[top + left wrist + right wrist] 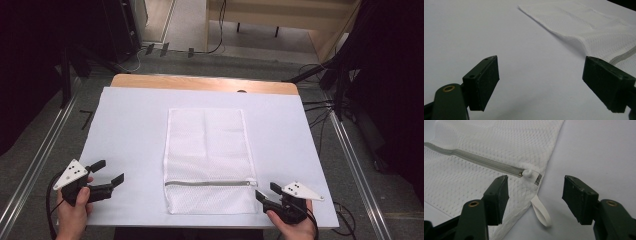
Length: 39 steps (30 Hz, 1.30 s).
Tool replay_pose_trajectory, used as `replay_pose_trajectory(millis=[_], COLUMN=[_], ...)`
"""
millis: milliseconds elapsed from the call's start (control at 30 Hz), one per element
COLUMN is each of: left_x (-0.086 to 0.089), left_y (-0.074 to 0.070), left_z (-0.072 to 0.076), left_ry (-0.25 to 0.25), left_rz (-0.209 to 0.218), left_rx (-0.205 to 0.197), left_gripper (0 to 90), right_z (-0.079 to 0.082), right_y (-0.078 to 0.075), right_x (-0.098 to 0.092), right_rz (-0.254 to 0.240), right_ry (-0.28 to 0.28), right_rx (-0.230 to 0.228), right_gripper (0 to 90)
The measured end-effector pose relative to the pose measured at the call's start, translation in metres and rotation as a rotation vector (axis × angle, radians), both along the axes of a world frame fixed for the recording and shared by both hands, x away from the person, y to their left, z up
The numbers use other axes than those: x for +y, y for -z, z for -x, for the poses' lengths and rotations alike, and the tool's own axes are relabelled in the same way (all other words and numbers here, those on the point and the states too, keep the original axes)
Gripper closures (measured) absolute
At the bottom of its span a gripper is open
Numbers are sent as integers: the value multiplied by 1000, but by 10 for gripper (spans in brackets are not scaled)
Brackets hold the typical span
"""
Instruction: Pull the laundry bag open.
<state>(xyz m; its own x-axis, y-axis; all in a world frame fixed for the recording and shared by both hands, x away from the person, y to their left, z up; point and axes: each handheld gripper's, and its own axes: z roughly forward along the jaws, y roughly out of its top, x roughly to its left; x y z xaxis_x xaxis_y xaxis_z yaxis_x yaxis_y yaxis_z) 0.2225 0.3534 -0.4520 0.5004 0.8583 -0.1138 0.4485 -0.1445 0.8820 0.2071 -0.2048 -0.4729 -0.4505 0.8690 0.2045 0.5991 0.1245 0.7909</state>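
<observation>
Mesh bag (207, 160) lies flat — zipper pull (528, 172) just beyond the right gripper's (265, 192) parted, empty jaws.

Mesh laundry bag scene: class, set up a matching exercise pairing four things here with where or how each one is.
Things:
1. mesh bag
2. zipper
3. left gripper
4. white loop

States:
A. open over bare table cover
B. closed, pull at the bag's right edge
C. flat at the table's middle
D. hanging off the bag's edge between the right gripper fingers

Pairs: 1-C, 2-B, 3-A, 4-D
</observation>
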Motion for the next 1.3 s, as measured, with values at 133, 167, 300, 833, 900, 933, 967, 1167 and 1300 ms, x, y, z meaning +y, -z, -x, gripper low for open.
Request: replay_pose_trajectory(millis=[133, 167, 300, 833, 900, 933, 967, 1167, 1300], left_x=[-3, -3, -8, -63, -78, -85, -93, -138, -166], left_y=[0, 0, 0, -5, -6, -7, -8, -12, -17], left_z=[-1, -1, -1, 12, 13, 13, 12, 9, 1], left_ry=[8, 9, 23, 94, 123, 139, 157, 262, 309], left_rz=[4, 3, 6, 49, 58, 59, 54, 52, 99], left_rx=[2, 0, -1, 38, 35, 40, 43, 54, 71], left_gripper=[138, 139, 138, 143, 146, 146, 146, 147, 149], right_z=[-2, -2, -1, -9, -9, -9, -9, -11, -9], right_y=[2, 3, 6, 12, 12, 12, 11, 12, 13], right_x=[-2, -2, -1, 26, 30, 32, 34, 40, 40], right_rz=[-3, -7, 14, 112, 126, 138, 147, 184, 186], right_ry=[-11, -19, -40, -51, -46, -47, -44, -16, 10], right_rx=[15, 19, 25, 47, 44, 40, 40, 13, 4], right_gripper=[487, 511, 540, 502, 474, 460, 452, 510, 603])
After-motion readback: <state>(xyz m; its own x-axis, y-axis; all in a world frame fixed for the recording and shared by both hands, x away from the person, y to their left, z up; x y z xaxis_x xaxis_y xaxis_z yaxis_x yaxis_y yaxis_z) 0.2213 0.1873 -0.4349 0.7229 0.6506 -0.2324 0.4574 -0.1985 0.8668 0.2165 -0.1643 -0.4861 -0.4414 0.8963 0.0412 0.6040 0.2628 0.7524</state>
